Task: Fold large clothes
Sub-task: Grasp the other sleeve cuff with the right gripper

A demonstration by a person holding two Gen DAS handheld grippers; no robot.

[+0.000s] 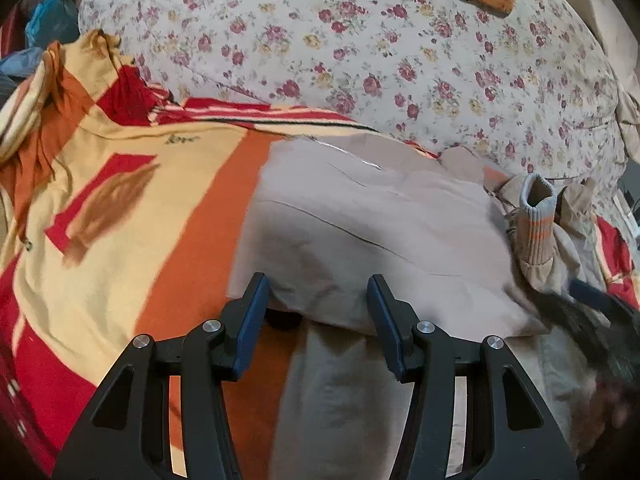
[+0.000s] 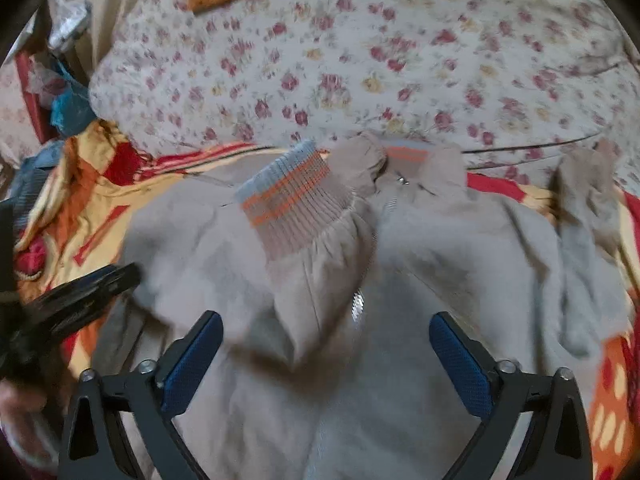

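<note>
Beige jacket [image 2: 400,280], striped ribbed cuff [image 2: 292,208], zipped

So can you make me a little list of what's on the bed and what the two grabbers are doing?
garment: beige jacket, spread flat, zip side up
sleeve: one sleeve folded across the chest, striped cuff near the collar
under it: red, orange and yellow blanket
behind: flowery quilt
left gripper: open, over the jacket's edge, nothing between the fingers
right gripper: open, above the jacket's middle, holding nothing
fold: only begun
</note>
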